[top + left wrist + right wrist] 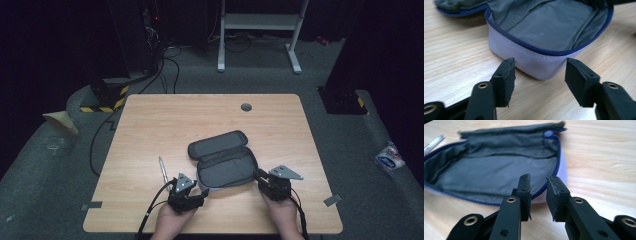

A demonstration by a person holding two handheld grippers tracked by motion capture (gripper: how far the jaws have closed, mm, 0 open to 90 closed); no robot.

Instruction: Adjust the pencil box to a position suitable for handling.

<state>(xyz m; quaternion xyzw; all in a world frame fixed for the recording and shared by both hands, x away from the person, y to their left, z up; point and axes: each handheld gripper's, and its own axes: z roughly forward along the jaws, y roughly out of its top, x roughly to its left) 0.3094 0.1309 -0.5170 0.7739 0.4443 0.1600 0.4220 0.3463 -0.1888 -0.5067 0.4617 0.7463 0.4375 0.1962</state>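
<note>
Open pencil case near the front of the worktop [150, 120], flanked by two claws.
Pencil case [223, 159]: soft fabric, likely light, floppy, will sag; the stiffer zipper rim [529, 45] looks the best hold. Left claw [539, 71] spread, straddling the case's corner, pads clear. Right claw [538, 182] pressed nearly together at the rim; whether it pinches fabric, cannot tell. Pen [162, 168] lies just beside the left claw.

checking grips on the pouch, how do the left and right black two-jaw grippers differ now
The left gripper's jaws stand wide apart; the right gripper's are nearly together. The left straddles a rounded corner of the open lilac fabric pouch with grey lining, pads clear of it; the right sits at its blue zip rim, though a pinch is unclear. Both sit low by the pouch's edge.
</note>
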